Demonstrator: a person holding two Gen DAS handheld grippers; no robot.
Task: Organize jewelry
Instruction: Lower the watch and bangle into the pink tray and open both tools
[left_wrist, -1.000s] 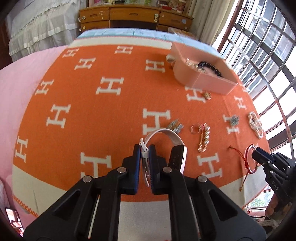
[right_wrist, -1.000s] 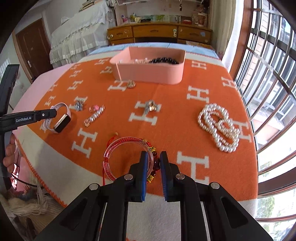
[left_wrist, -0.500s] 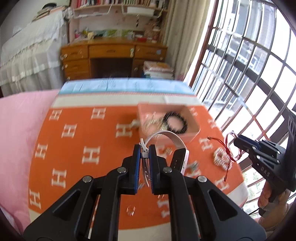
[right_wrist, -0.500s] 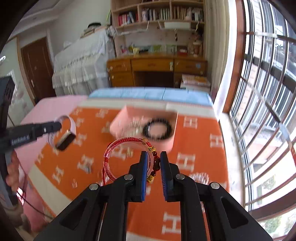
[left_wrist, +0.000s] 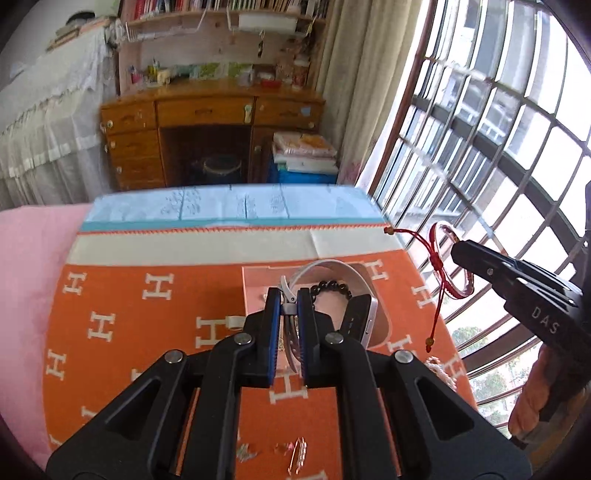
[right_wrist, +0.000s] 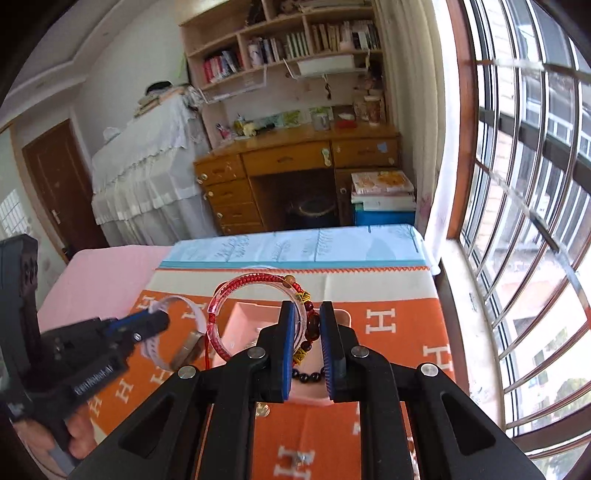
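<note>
Our left gripper (left_wrist: 288, 308) fingers clamp the white watch (left_wrist: 343, 291); right gripper (right_wrist: 308, 336) fingers clamp the red bracelet (right_wrist: 236, 295), above the pink box (right_wrist: 236, 325).

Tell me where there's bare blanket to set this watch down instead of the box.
Bare orange blanket lies left of the pink box, out to the pink sheet. The cream band behind the box is also free. Crowded: the box itself holds a black bead bracelet, and small pieces sit near the front edge.
</note>
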